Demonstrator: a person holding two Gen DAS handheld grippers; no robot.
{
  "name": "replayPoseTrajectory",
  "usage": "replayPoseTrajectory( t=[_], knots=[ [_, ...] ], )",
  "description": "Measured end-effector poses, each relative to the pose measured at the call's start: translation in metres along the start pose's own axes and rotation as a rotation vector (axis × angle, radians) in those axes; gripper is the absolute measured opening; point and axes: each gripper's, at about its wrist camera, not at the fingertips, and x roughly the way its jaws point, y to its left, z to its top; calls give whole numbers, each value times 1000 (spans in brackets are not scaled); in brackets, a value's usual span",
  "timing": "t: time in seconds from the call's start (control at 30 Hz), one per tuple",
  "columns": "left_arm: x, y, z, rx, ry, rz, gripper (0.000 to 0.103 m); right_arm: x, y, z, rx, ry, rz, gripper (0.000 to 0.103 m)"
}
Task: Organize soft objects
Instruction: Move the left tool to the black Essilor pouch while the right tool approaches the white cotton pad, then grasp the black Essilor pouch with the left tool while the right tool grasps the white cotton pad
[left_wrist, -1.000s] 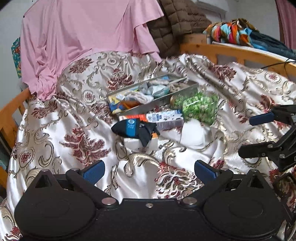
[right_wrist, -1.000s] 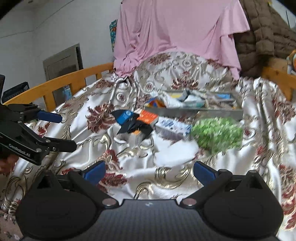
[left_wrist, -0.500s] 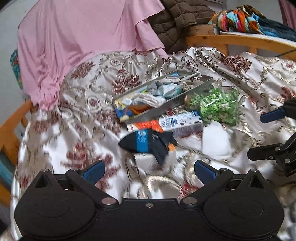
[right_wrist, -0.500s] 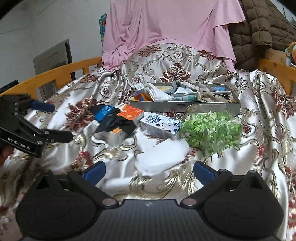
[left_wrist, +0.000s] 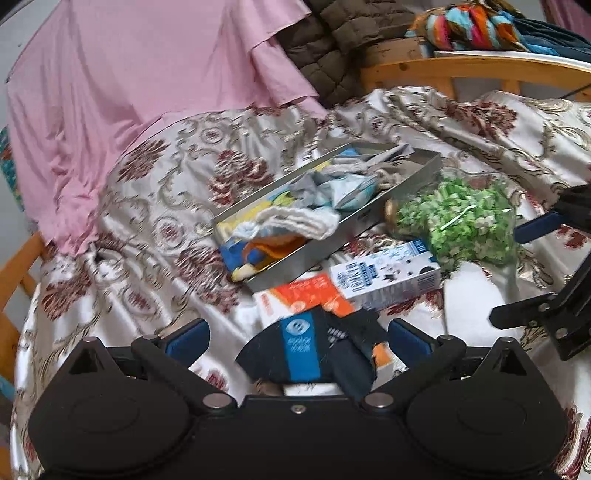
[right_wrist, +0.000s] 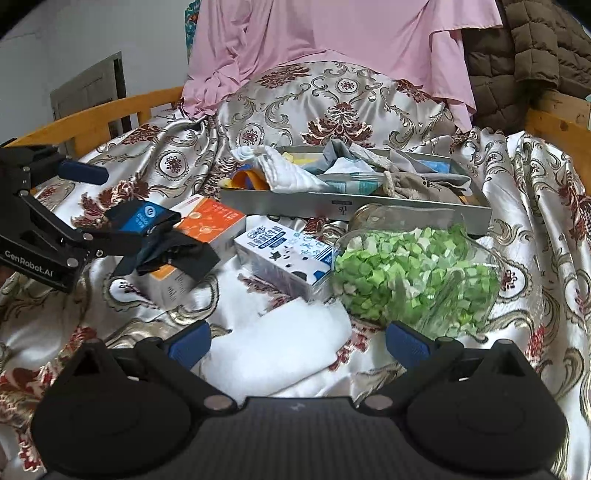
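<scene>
While the grey tray (right_wrist: 354, 208) of cloths is spread across the frame's centre, "GenRobot.AI" is read on the left gripper (right_wrist: 88, 206) at left, its jaws wide around the dark blue-labelled pouch (right_wrist: 147, 225), whose small writing is illegible. The white cloth (right_wrist: 280, 347), long axis slanted toward upper right, is partly hidden between the spread, empty jaws of the right gripper (right_wrist: 297, 341).

This is a bedroom in a home: a bed with an orange-brown wooden rail frame (right_wrist: 110, 110) is spread with a shiny cream satin coverlet patterned in dark red and gold flowers (right_wrist: 332, 107). A loose pink cotton garment (left_wrist: 129, 85) and a brown quilted padded jacket (right_wrist: 528, 48) hang at its head. Folded multicoloured clothes (left_wrist: 476, 26) lie stacked behind the rail, and a grey panelled door (right_wrist: 88, 88) stands in the plain white wall.
</scene>
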Motion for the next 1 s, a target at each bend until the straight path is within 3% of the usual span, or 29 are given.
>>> replayPoseTrajectory(
  t=[0.27,0.57,0.73,1.0],
  knots=[
    [10,-2,5,22,16,-63,102,8,0,2,-37,-3,-1,103],
    [8,1,2,40,19,-70,99,8,-3,-4,-23,11,9,103],
    [12,3,1,42,53,-77,94,12,0,-8,-38,27,12,103],
    [24,1,-3,43,125,-76,77,25,0,-17,12,31,51,103]
  ],
)
